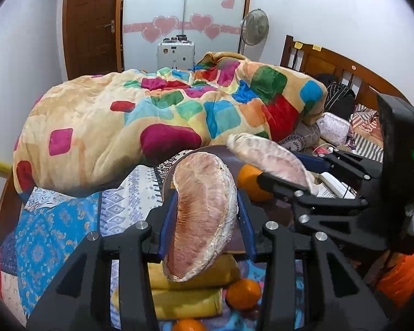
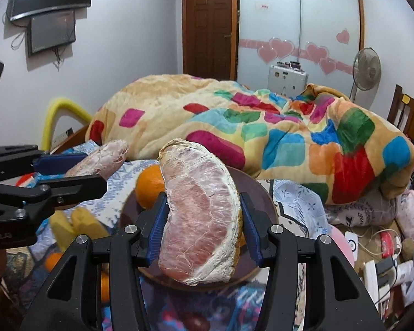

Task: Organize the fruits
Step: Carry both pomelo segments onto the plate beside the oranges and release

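Note:
My left gripper [image 1: 204,220] is shut on a peeled pink pomelo segment [image 1: 204,215], held above the bed. My right gripper [image 2: 201,220] is shut on a second pomelo segment [image 2: 201,220], held over a dark brown plate [image 2: 262,193]. An orange [image 2: 149,190] lies on that plate. The right gripper with its segment [image 1: 267,157] shows at the right of the left wrist view; the plate [image 1: 229,157] lies beneath it with the orange [image 1: 251,182]. The left gripper's segment [image 2: 99,162] shows at the left of the right wrist view.
Yellow pomelo peel pieces [image 1: 190,295] and loose oranges [image 1: 243,293] lie on the blue patterned sheet [image 1: 55,234] below the left gripper. A bulky multicoloured quilt [image 1: 151,118] fills the bed behind. Clutter and cables [image 2: 386,248] lie at the right by the wooden headboard [image 1: 331,66].

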A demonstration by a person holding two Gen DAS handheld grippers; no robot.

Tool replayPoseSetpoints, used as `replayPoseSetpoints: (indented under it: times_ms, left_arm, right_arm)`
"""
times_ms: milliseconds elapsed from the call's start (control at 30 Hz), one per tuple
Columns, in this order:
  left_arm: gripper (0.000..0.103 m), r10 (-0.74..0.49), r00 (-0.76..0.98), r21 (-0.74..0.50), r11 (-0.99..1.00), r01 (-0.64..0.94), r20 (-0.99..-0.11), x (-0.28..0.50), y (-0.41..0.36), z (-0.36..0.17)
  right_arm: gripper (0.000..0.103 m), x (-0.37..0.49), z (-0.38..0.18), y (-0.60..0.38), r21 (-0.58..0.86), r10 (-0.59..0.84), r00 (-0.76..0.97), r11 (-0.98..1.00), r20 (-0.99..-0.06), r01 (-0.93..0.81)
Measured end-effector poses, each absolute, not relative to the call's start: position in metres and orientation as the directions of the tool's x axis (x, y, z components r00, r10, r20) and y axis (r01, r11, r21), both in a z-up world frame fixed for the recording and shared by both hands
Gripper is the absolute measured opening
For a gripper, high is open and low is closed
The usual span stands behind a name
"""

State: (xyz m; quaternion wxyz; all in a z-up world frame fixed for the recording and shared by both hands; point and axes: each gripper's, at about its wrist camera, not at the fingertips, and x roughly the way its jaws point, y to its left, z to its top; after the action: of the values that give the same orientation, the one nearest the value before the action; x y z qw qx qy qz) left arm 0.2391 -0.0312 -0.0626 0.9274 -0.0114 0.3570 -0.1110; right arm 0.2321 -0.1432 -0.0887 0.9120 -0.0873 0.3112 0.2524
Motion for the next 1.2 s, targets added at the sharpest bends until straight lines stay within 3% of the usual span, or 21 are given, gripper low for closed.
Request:
replayPoseSetpoints:
  times_ms: [233,733,1000,1200]
  left_arm:
    - [0.042,-0.201,0.704,-0.086,0.977,0.195,-0.681,0.265,-0.038,-0.069]
    - [0.042,-0.193,0.661,-0.078,0.977,0.199,-0.726,0.300,-0.059,-0.085]
    - [0.043,-0.173,0.688,-0.027,0.976,0.218,-0.705,0.291,-0.068,-0.077]
    - [0.043,-0.180,0.692,-0.056,0.979,0.198,-0.699,0.276,-0.056,-0.068]
  right_arm:
    - [0.047,0.246,-0.102,-0.139,0.010,0.410,0.633,0.844,-0.657,-0.536]
    - [0.051,0.240,-0.102,-0.139,-0.024,0.415,0.624,0.820,-0.663,-0.571]
    - [0.055,0.240,-0.104,-0.148,0.007,0.426,0.616,0.826,-0.663,-0.563]
    - [0.055,0.225,-0.095,-0.153,0.004,0.424,0.634,0.833,-0.647,-0.553]
